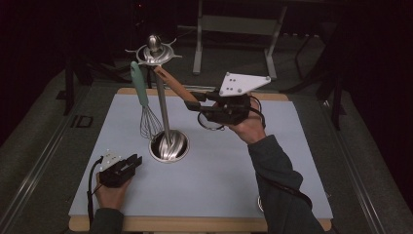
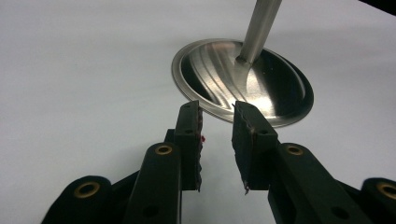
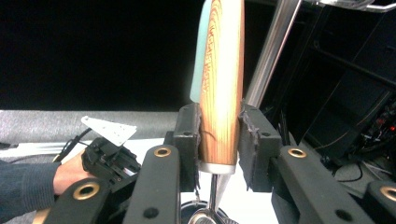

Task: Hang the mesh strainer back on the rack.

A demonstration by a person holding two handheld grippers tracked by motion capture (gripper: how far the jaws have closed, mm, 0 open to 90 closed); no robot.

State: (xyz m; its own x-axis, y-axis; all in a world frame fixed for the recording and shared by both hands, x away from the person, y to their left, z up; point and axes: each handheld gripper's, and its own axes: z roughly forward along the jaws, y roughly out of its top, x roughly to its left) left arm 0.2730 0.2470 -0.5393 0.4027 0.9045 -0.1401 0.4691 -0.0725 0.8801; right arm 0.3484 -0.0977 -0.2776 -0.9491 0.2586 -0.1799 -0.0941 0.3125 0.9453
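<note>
A steel utensil stand rises from a round base (image 1: 169, 146) (image 2: 243, 81) on a thin pole (image 1: 163, 107) (image 2: 259, 28) (image 3: 273, 51) to a ring of hooks (image 1: 155, 52). A whisk with a teal handle (image 1: 140, 90) (image 3: 198, 56) hangs from the ring. My right gripper (image 1: 196, 104) (image 3: 219, 114) is raised right of the pole and shut on a wooden-handled utensil (image 1: 176, 87) (image 3: 222, 88). The handle slants up to the hook ring, and its metal head hangs below the jaws. My left gripper (image 1: 134, 162) (image 2: 217, 109) rests low on the mat, open and holding nothing, pointed at the base.
A pale blue mat (image 1: 219, 175) covers the wooden table, whose front edge (image 1: 195, 224) lies near the person. A metal frame (image 1: 234, 29) stands in the dark beyond the table. The left hand and its gripper (image 3: 109, 158) lie below in the right gripper view.
</note>
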